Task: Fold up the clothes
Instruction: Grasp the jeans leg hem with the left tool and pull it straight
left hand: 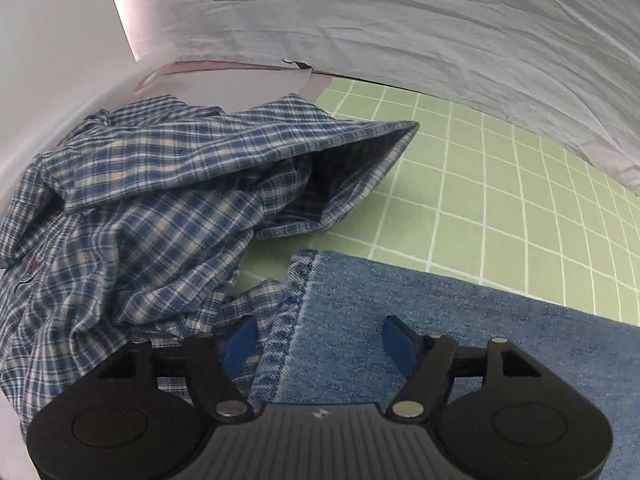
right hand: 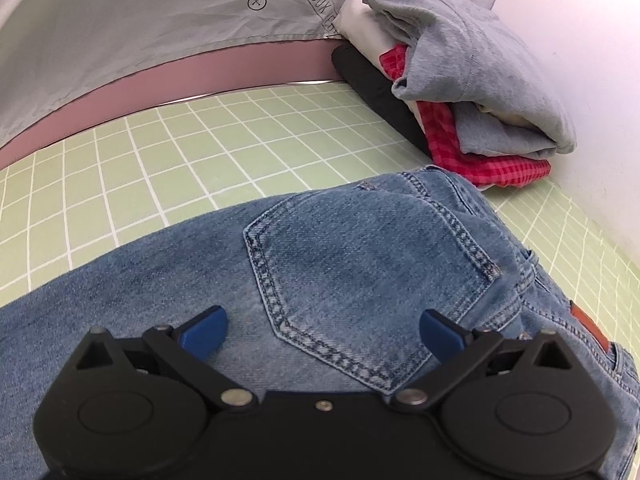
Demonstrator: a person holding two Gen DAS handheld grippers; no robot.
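Blue jeans lie flat on the green checked surface. In the left wrist view their hem end point(left hand: 420, 320) lies under my left gripper point(left hand: 320, 344), which is open and empty just above the hem seam. In the right wrist view the waist end with a back pocket point(right hand: 360, 264) lies under my right gripper point(right hand: 322, 332), which is open and empty over the pocket. A crumpled blue plaid shirt point(left hand: 140, 208) lies to the left of the hem, its edge touching the jeans.
A pile of folded clothes point(right hand: 452, 76), grey, white, red check and black, sits at the back right against the white wall. A grey printed sheet point(left hand: 400, 32) hangs behind the green checked surface point(left hand: 500, 200); the sheet also shows in the right wrist view point(right hand: 140, 20).
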